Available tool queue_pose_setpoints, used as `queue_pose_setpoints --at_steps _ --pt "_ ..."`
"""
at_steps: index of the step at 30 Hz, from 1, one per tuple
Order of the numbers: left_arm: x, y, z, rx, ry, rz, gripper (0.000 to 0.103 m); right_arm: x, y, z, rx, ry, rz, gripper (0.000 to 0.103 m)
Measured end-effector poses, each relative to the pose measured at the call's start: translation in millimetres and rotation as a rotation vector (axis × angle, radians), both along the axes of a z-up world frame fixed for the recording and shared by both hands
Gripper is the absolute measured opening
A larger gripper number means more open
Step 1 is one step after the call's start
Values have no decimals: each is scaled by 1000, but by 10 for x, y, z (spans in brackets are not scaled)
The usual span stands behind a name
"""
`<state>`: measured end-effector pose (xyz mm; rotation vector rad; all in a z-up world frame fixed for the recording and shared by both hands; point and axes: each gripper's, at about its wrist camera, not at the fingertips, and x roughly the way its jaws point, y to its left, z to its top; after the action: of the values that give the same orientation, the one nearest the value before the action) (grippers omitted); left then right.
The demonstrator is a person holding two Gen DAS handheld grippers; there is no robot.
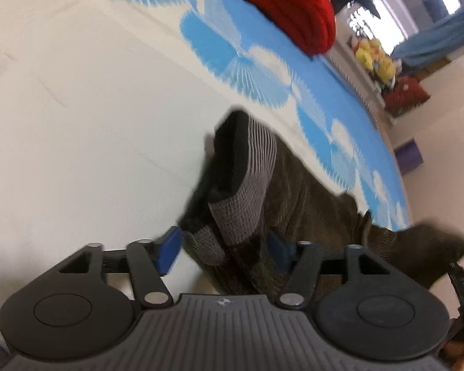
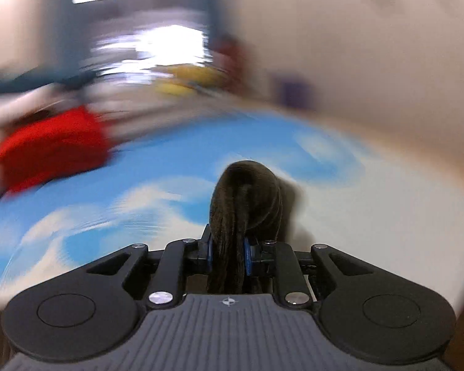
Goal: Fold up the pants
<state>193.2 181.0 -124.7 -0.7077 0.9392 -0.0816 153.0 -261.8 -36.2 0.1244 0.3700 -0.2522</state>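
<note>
Two hand-held grippers: left (image 1: 224, 249) wide around pants (image 1: 294, 191), right (image 2: 229, 255) clamping them.

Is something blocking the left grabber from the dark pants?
Nothing visible does. The dark brown pants with the grey ribbed waistband already lie between the open blue pads of the left gripper, on the cream and blue sheet.

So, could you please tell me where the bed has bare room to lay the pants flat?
The widest free patch is the plain white sheet, left of the pants and below the blue cloud print in the left wrist view. It is crowded toward the red garment at the far edge, and the pants lie near the bed's right edge.
</note>
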Motion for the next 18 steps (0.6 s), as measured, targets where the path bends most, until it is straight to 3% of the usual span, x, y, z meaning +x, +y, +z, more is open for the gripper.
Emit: queue_pose_setpoints --at_steps 2,5,8,9,11,13,16,18 --pt "-117 155 93 -24 -42 38 82 -80 873 -6 -190 -50 212 19" --pt "-243 327 142 -60 -82 57 82 -361 2004 -385 -415 -97 527 19" --pt "-312 353 189 -104 -118 23 82 -614 2751 -992 -533 2 852 19" --pt "-322 326 213 -108 -137 -1 82 -697 2890 -1165 -570 18 885 19" --pt "-283 247 218 -122 -140 -67 82 -827 3001 -1303 -646 -46 833 19" --pt "-198 160 170 -150 -113 -108 82 -778 2919 -1206 -563 -31 828 19" --pt "-96 88 138 -214 -87 -132 82 -834 2850 -1144 -578 -53 863 19" --pt "-40 44 151 -205 -78 -142 79 -892 2846 -1157 -604 -64 860 20"
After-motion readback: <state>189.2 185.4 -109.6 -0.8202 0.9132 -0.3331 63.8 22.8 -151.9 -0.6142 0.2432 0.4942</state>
